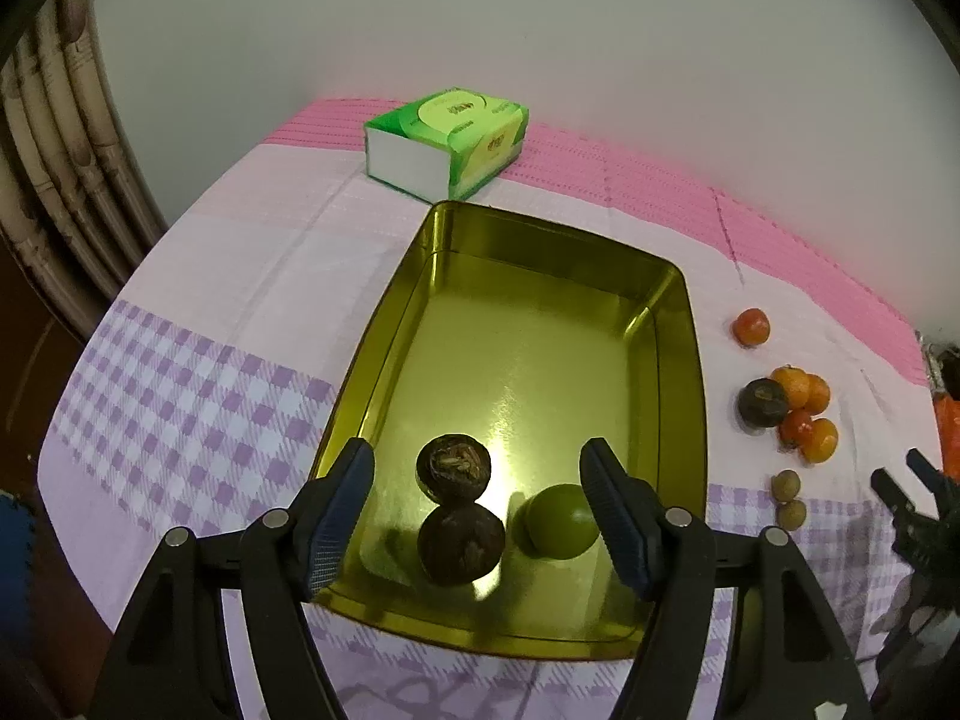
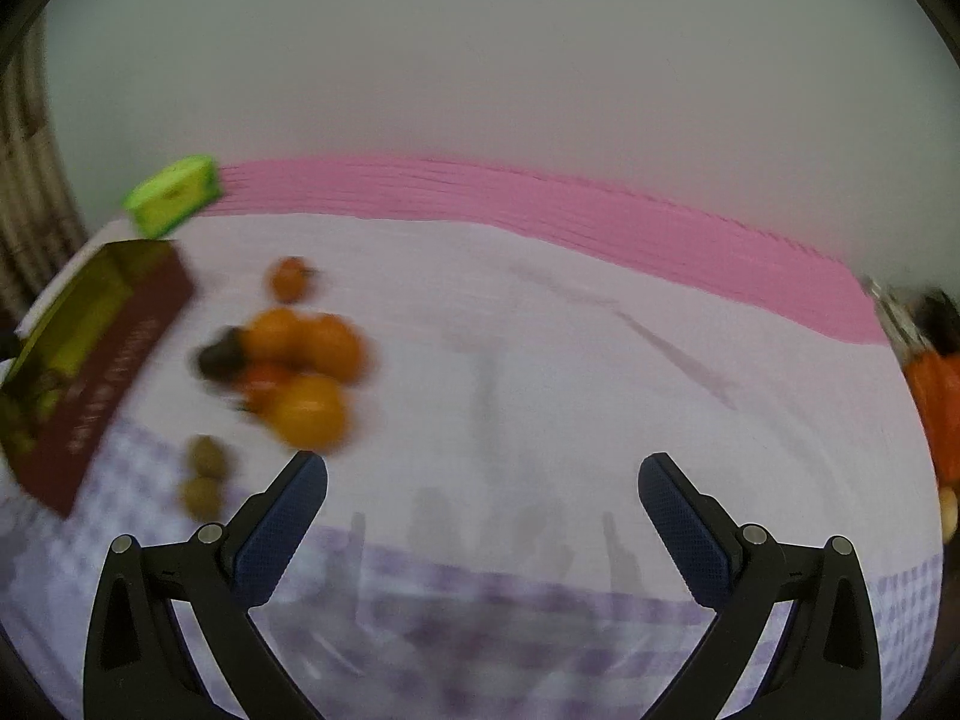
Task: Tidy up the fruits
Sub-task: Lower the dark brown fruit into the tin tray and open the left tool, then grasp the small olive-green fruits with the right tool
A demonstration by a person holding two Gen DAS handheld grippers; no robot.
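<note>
A gold tin tray (image 1: 678, 360) lies on the checked cloth. In its near end are two dark brown round fruits (image 1: 461, 543), touching, and a green fruit (image 1: 561, 519) to their right. My left gripper (image 1: 478, 456) hangs open above them, its pads clear of every fruit. To the right of the tray, on the cloth, sit a cluster of orange fruits (image 1: 804, 414) with a dark one (image 1: 762, 402), a lone orange-red fruit (image 1: 750, 326) and two small tan fruits (image 1: 786, 486). In the blurred right wrist view my right gripper (image 2: 483, 462) is open and empty over bare cloth, right of the orange cluster (image 2: 306, 372).
A green tissue box (image 1: 447, 141) stands just behind the tray, by the pink mat (image 1: 690, 192) along the wall. The tray's maroon side (image 2: 108, 360) is at the far left of the right wrist view. An orange object (image 2: 936, 396) sits at the table's right edge.
</note>
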